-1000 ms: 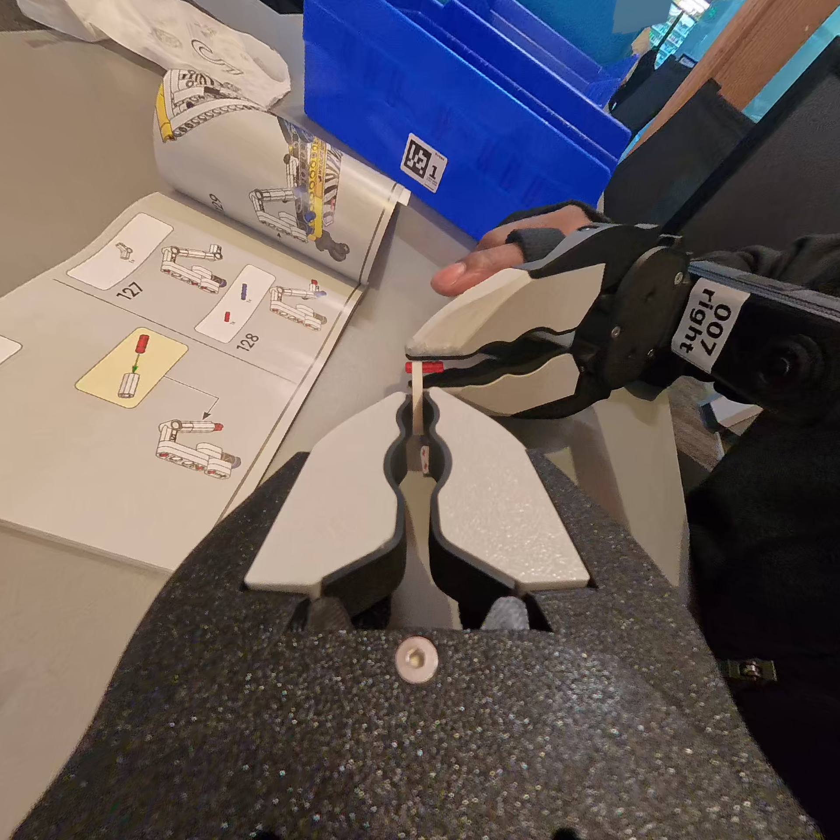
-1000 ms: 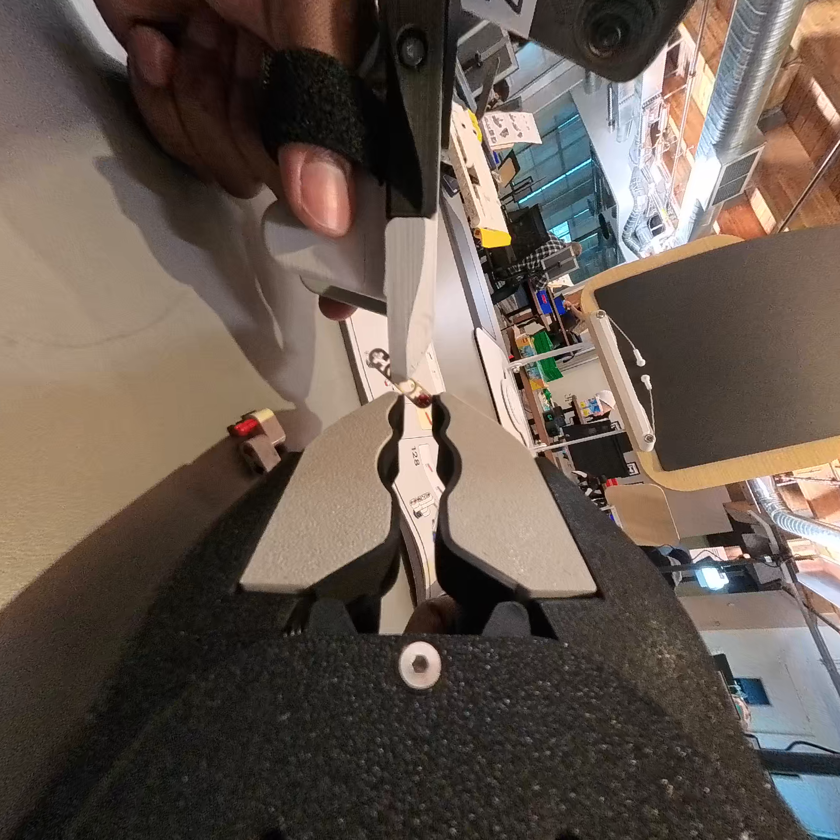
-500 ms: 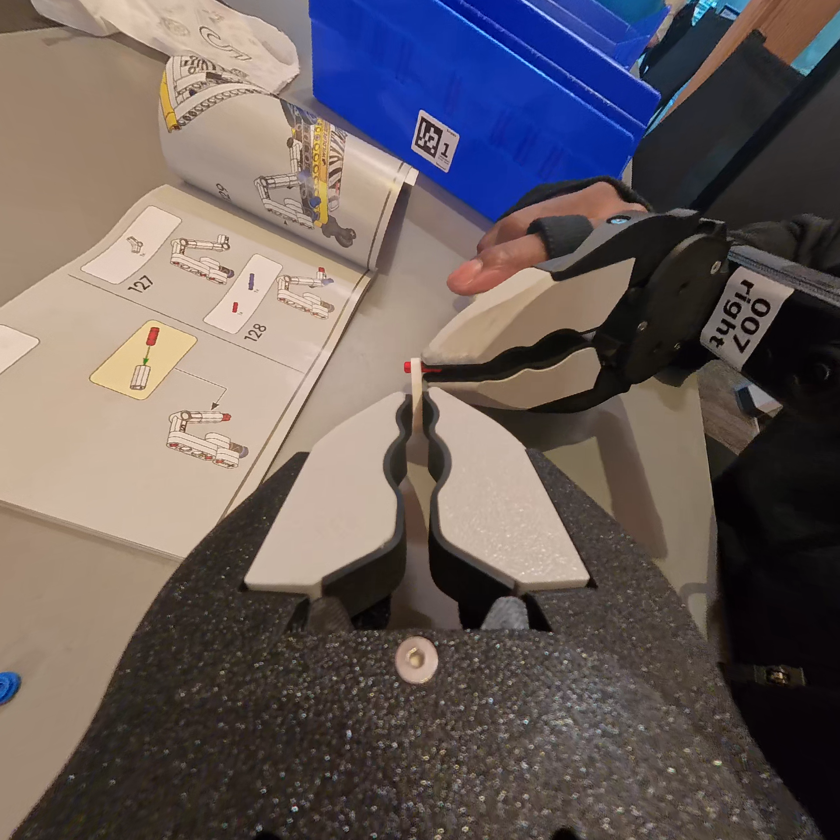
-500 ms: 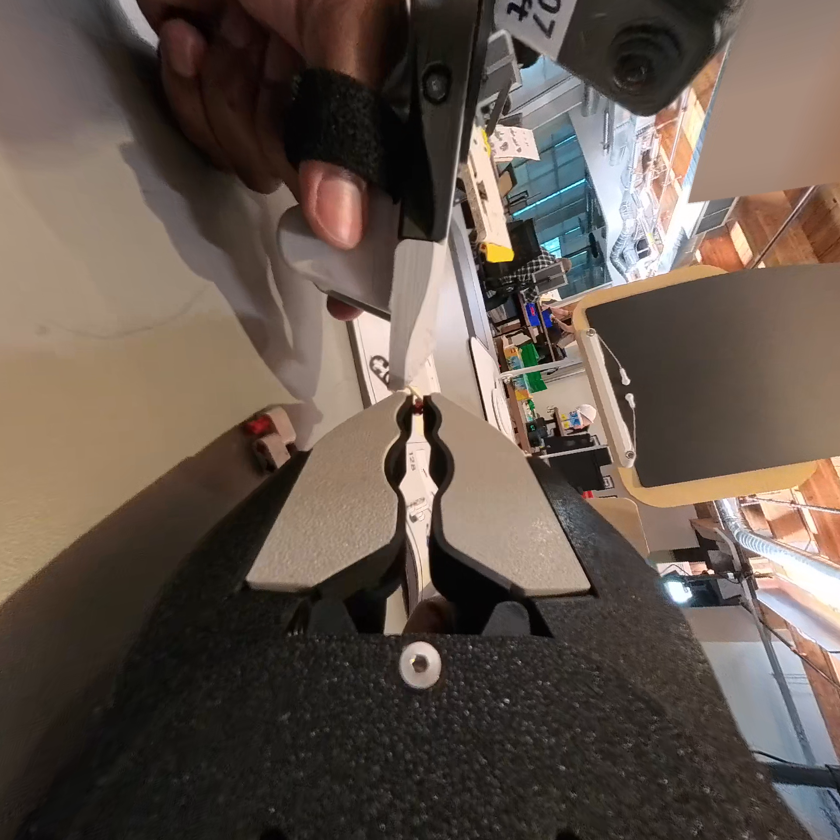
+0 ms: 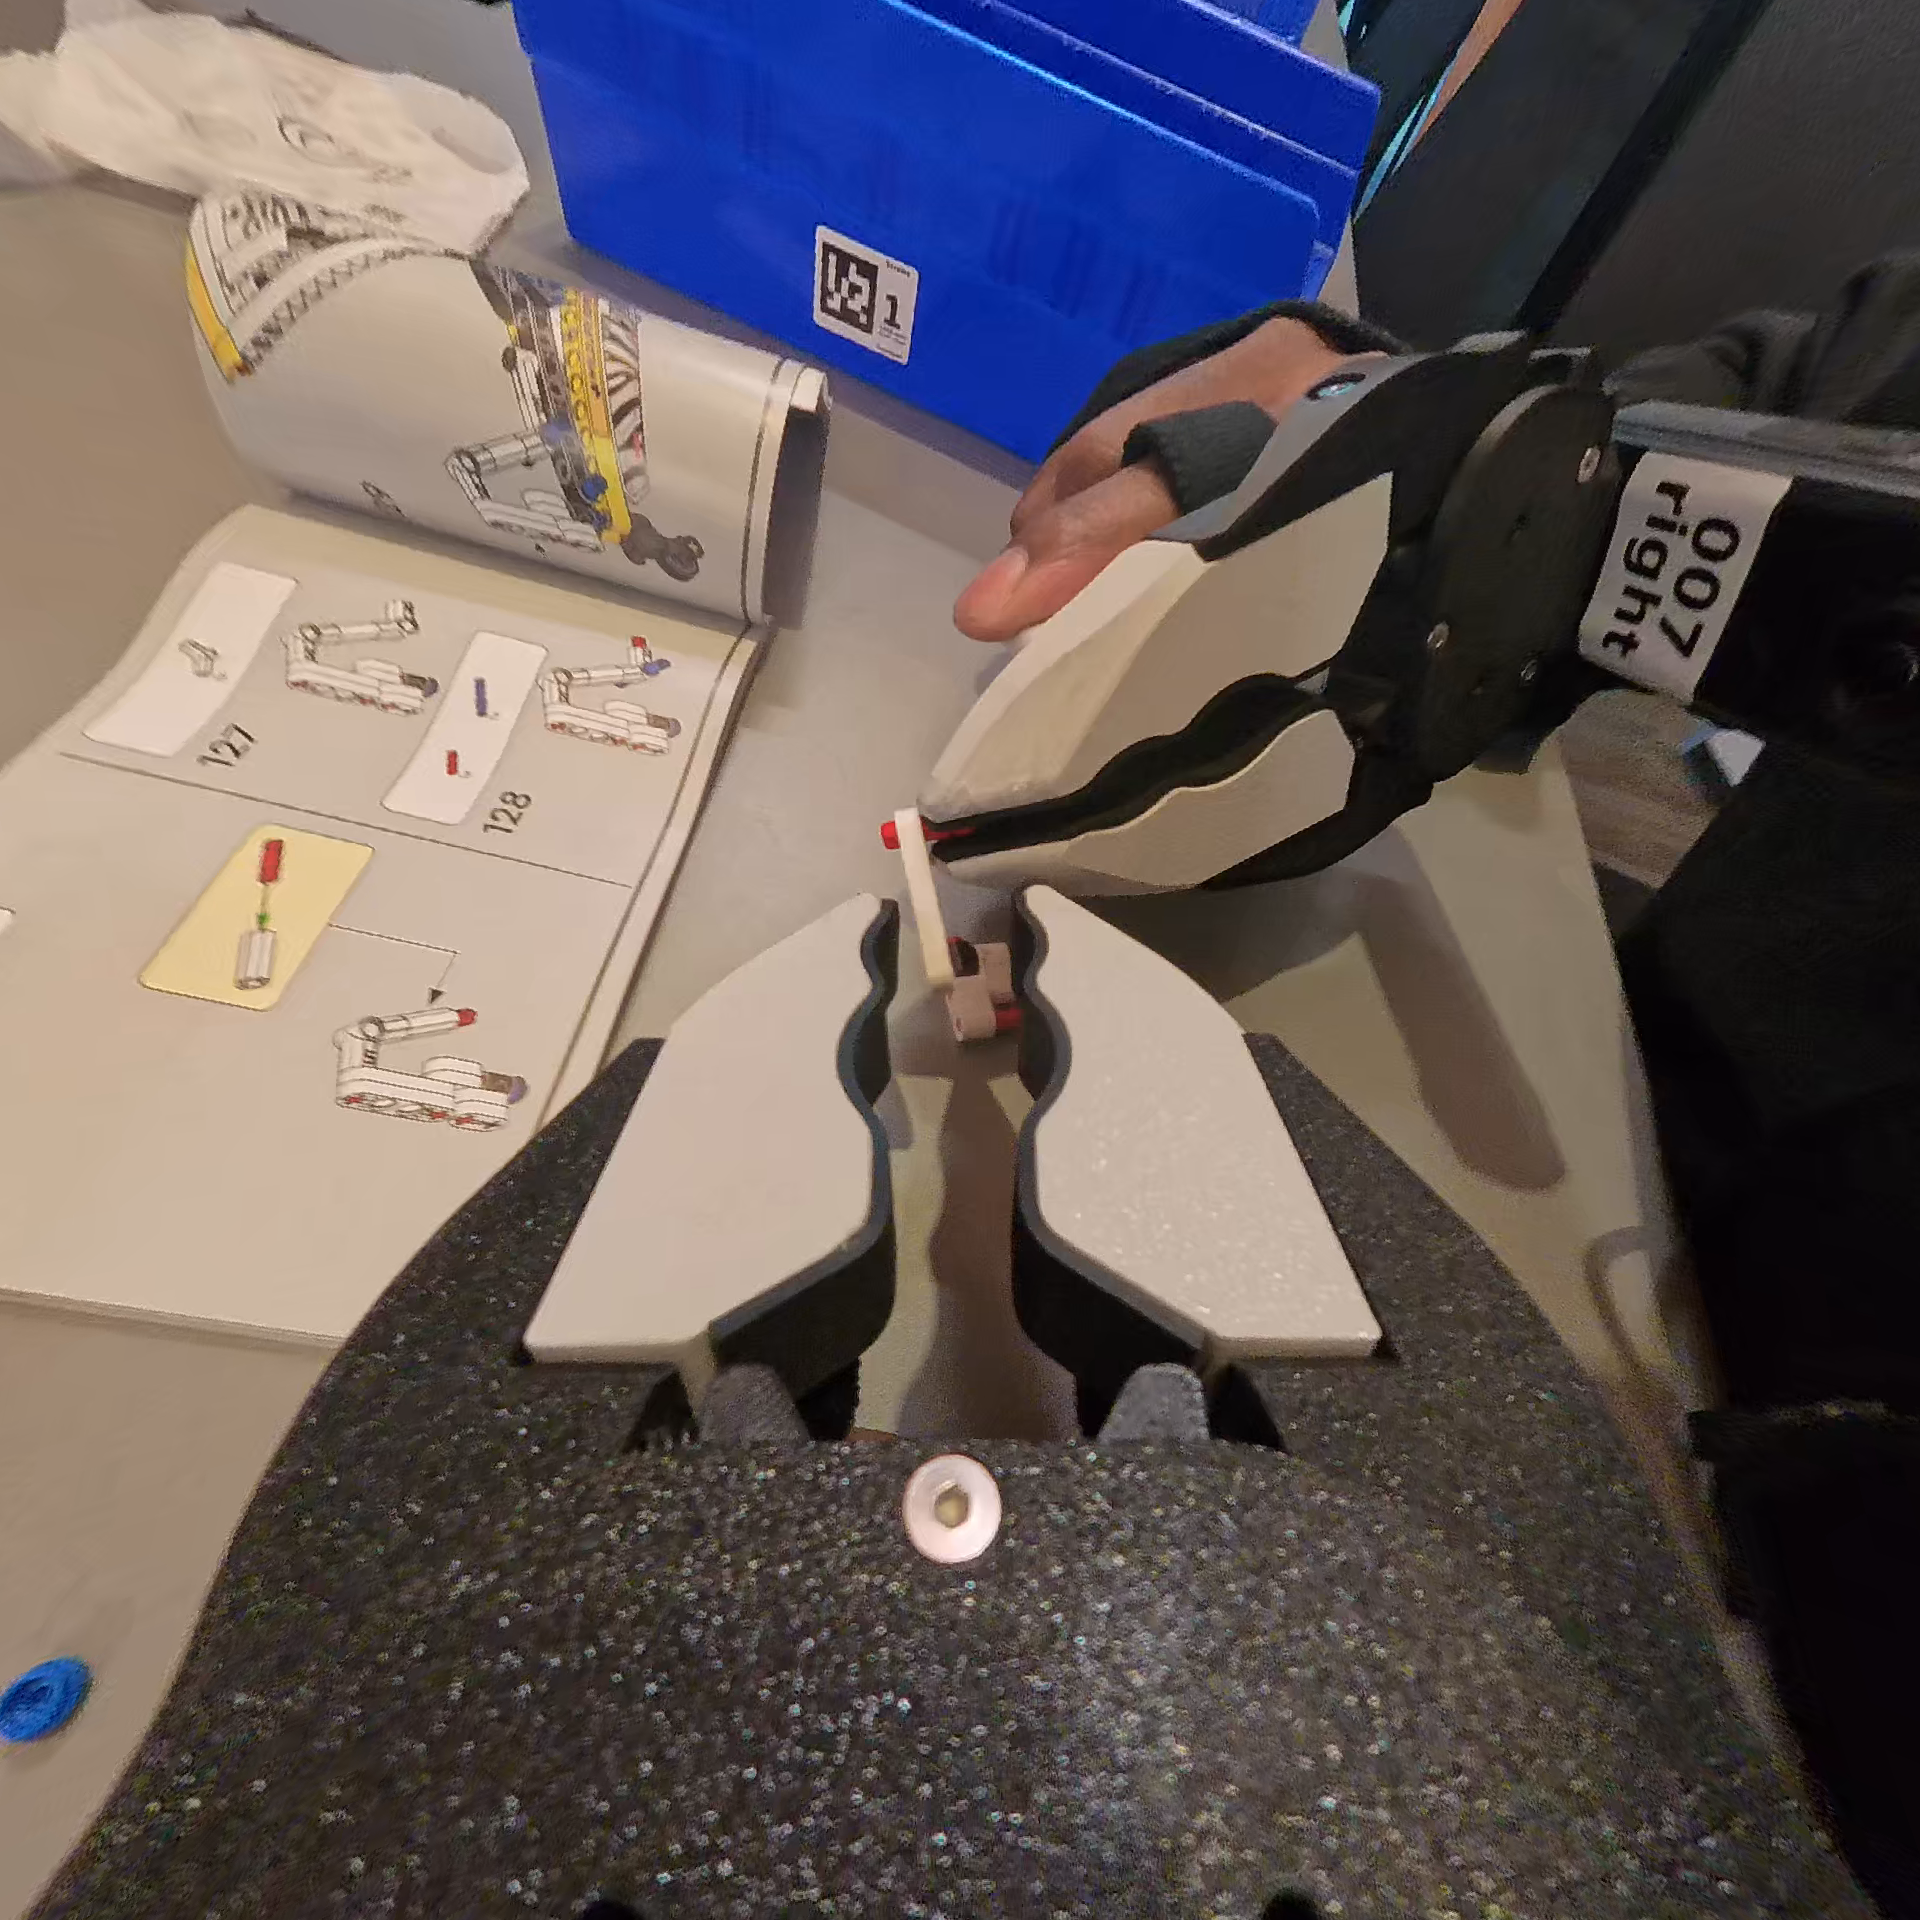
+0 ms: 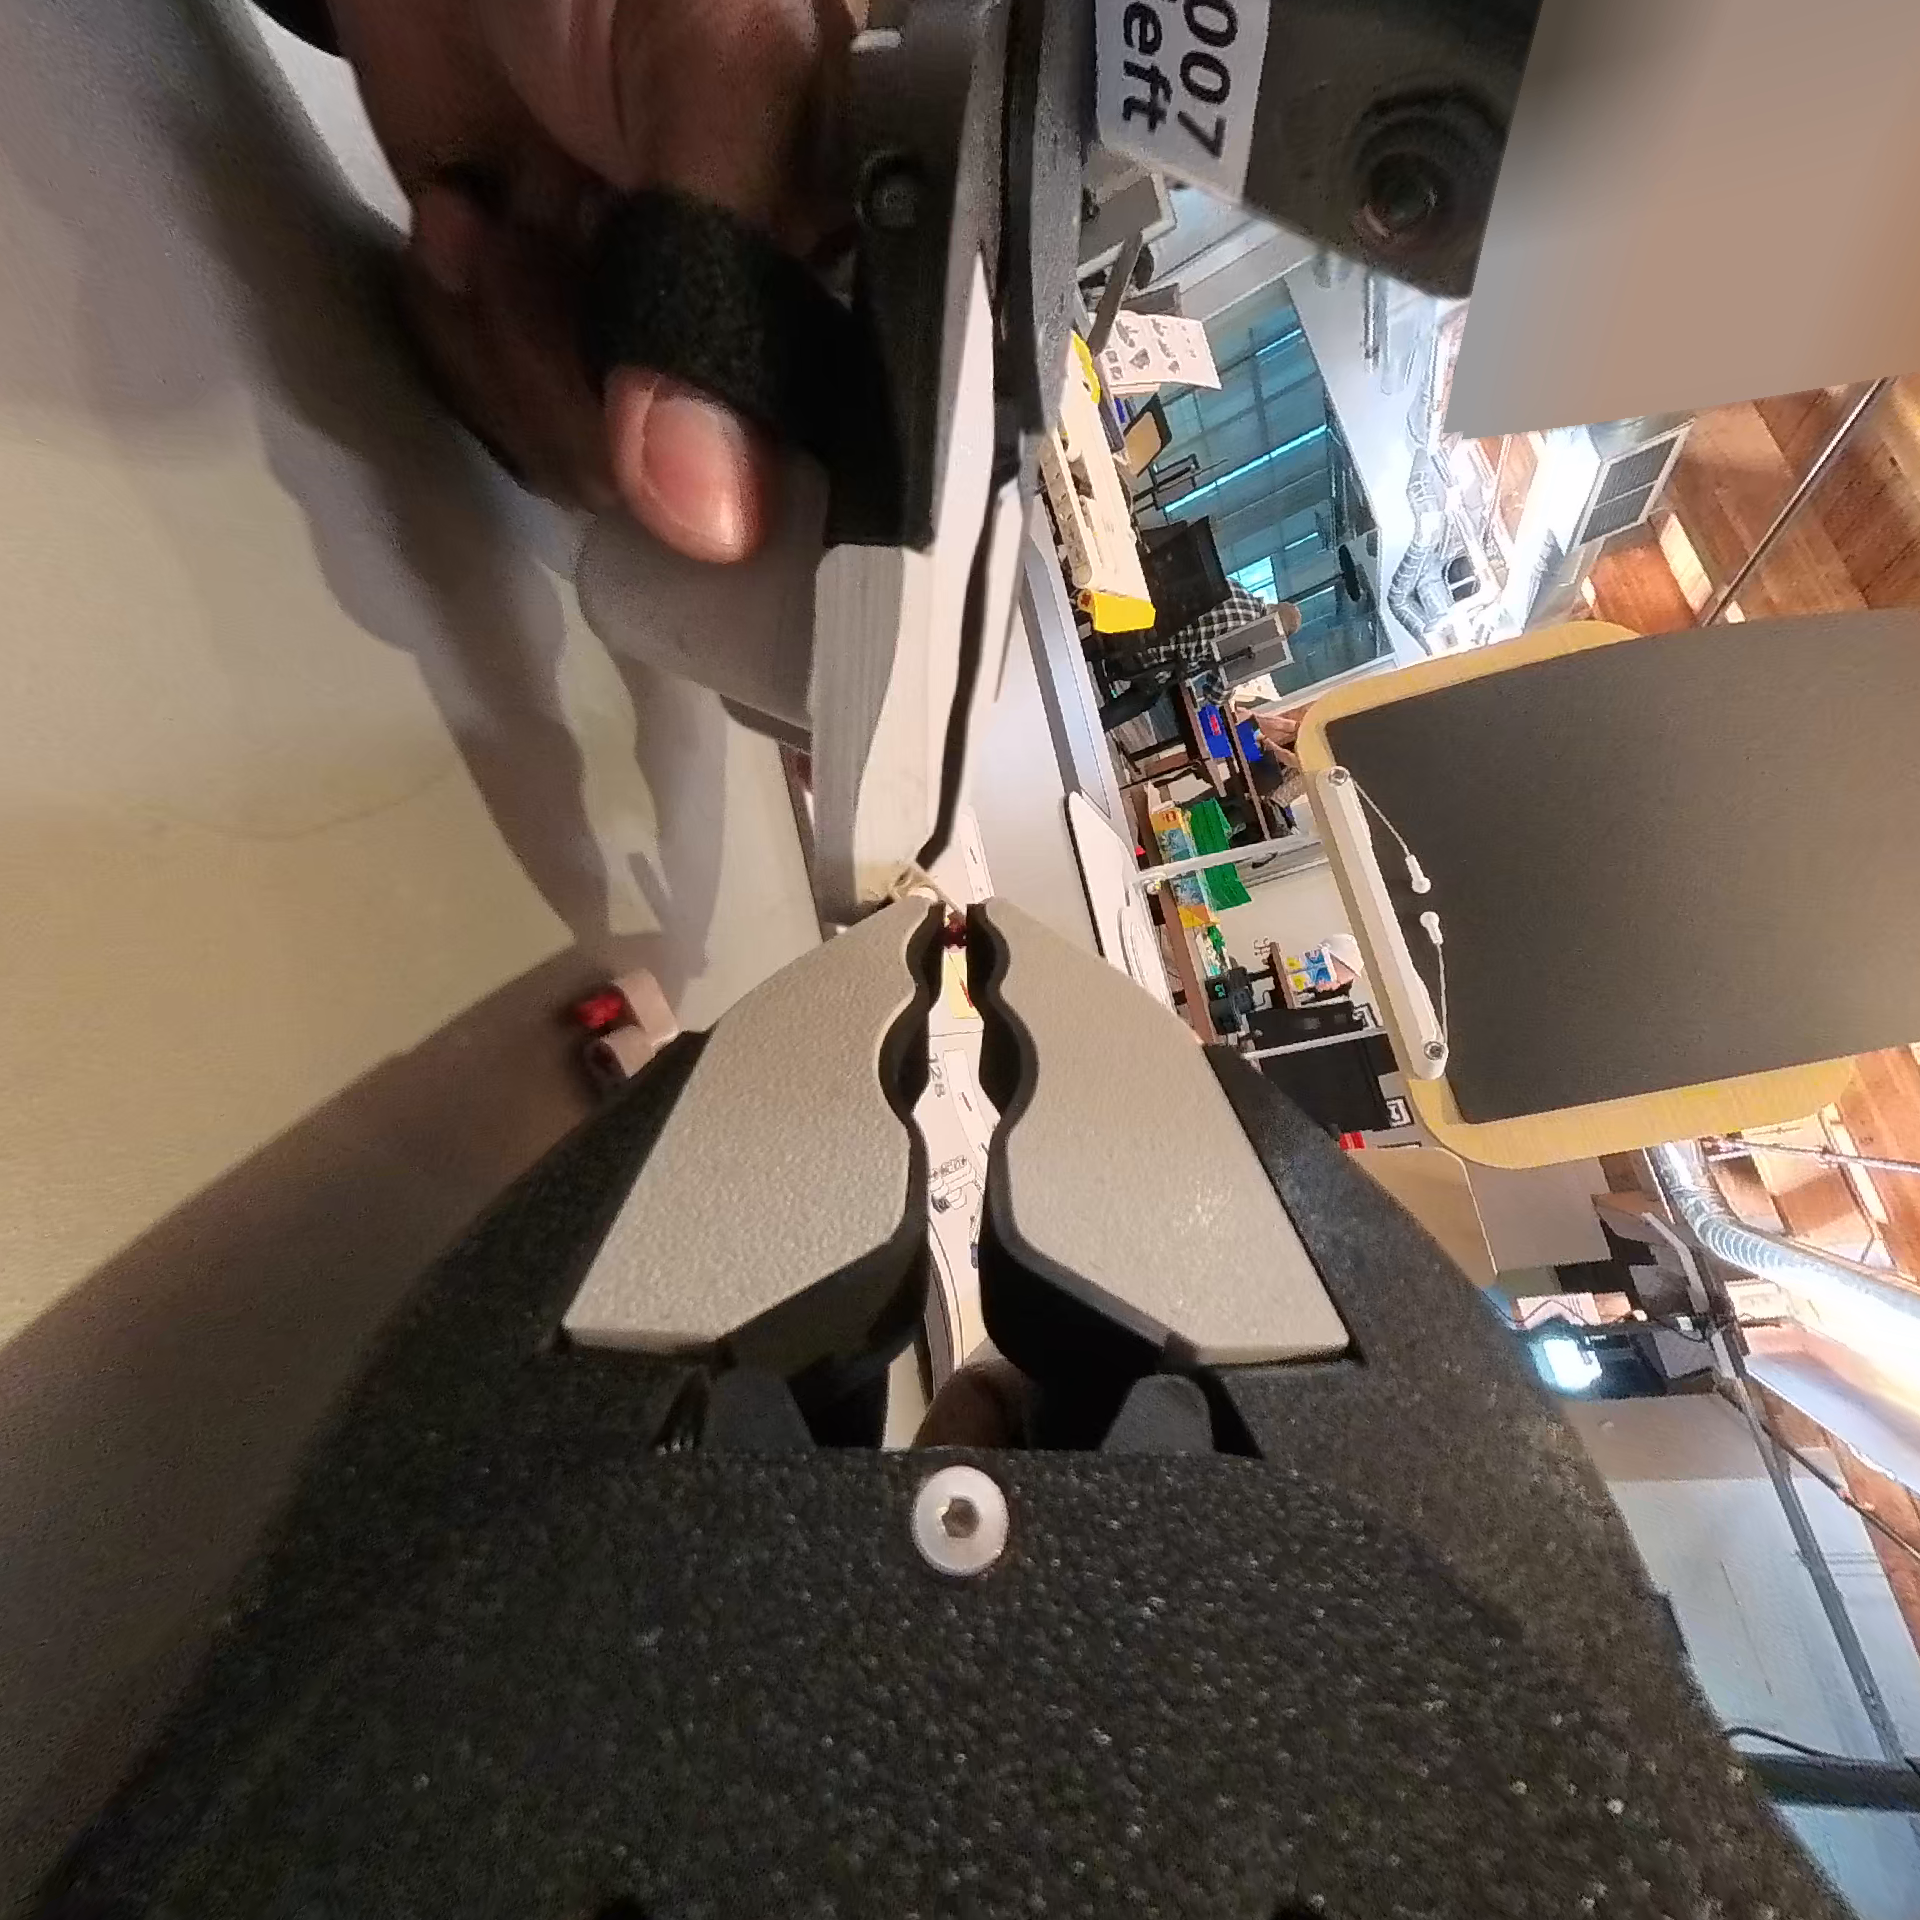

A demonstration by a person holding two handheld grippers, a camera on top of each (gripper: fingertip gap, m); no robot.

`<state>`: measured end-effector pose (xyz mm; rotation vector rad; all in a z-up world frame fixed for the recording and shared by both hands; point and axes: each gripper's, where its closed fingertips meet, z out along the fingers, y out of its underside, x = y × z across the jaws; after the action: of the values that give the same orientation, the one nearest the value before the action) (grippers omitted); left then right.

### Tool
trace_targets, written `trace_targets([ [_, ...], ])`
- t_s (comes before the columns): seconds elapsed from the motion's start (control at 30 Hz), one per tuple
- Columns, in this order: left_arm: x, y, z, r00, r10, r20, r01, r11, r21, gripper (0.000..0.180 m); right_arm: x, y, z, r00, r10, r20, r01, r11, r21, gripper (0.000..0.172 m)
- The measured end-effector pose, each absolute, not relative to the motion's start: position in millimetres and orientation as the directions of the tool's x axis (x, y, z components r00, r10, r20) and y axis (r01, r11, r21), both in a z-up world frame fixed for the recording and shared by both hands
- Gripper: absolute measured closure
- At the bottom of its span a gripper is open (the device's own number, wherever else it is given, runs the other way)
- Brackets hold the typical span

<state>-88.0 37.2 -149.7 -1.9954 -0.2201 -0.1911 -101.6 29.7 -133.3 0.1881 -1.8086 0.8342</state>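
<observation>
Left wrist view: right gripper (image 5: pixel 940 836) pinched red pin (image 5: pixel 891 833) through white beam (image 5: pixel 925 899); left gripper (image 5: pixel 951 914) jaws parted, gripping nothing, small connector piece (image 5: pixel 982 992) between.

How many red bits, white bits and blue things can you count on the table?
Red: 2, the red pin pinched in the right tool, and the red pin in the loose piece.
White: 2, the thin white beam and the white connector piece.
Blue: 2, the blue bin and the blue round piece.
Total: 6
</observation>
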Motion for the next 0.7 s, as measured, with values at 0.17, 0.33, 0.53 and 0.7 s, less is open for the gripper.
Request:
trace_targets([
  [0.17,-87.4,36.5,-150.9,0.995,0.048,0.092,0.104,-0.433,-0.895,0.174,-94.3,25.2,-129.5,-0.384,0.244,0.890,-0.537,0.725,-0.431,0.168],
  [0.33,-94.7,37.1,-149.6,0.992,0.127,0.001,0.055,-0.424,-0.904,0.176,-94.4,25.0,-128.1,-0.389,0.258,0.884,-0.533,0.720,-0.445,0.168],
  [0.53,-112.3,31.5,-150.7,0.918,0.278,-0.283,-0.122,-0.482,-0.868,0.176,-100.3,27.9,-132.2,-0.594,0.414,0.690,-0.343,0.646,-0.682,0.169],
  [0.7,-123.5,26.3,-137.9,0.786,0.320,-0.529,-0.328,-0.509,-0.795,0.176,-98.4,22.9,-125.5,-0.785,0.558,0.269,-0.017,0.415,-0.910,0.162],
])
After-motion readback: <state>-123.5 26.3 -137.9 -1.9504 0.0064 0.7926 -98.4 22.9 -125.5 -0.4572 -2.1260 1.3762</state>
